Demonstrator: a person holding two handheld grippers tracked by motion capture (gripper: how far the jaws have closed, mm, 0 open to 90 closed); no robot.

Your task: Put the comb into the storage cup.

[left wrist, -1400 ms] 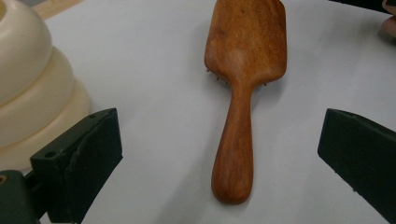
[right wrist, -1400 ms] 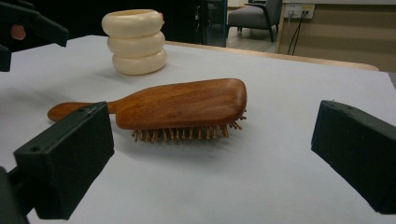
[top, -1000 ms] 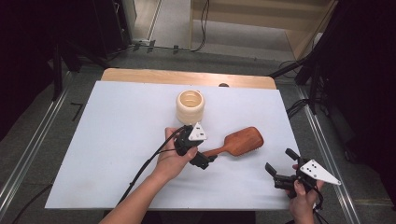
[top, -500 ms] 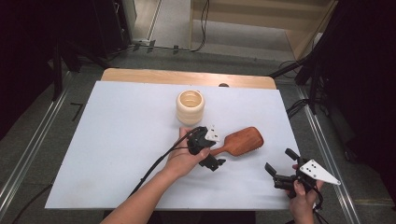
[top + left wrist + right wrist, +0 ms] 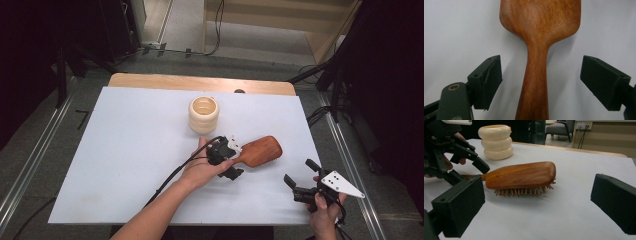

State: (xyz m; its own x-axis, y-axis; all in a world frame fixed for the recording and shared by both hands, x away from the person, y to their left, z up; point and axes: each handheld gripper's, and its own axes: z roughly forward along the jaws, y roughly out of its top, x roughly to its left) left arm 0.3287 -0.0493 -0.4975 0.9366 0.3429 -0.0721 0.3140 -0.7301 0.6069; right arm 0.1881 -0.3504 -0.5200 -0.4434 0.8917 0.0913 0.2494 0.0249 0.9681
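Since a second ago I have carried my left gripper (image 5: 229, 159) away from the cream ringed cup (image 5: 203, 114) and down along the wooden hairbrush (image 5: 257, 151), so that its jaws now straddle the brush handle; the brush, the cup and my right gripper (image 5: 300, 184) sit where they did.

In the left gripper view the handle (image 5: 534, 85) runs straight up between my two fingers (image 5: 486, 82), with the wide brush head beyond the fingertips. The jaws have just been closing, yet a clear gap of white table (image 5: 125, 150) shows on each side of the handle, so the pads are not pressing on it and I have hold of nothing. The handle lies a little nearer the finger on the left of that view than the one on the right.

My right gripper hangs near the table's near right corner, jaws spread wide and empty. In the right gripper view the brush (image 5: 521, 176) lies ahead of the fingertips and between the lines of the two fingers (image 5: 459, 205), well apart from them, bristles down on the white surface. The cup (image 5: 496, 142) stands past the brush, toward the left finger's side, and my left gripper (image 5: 466, 157) shows there at the handle end.
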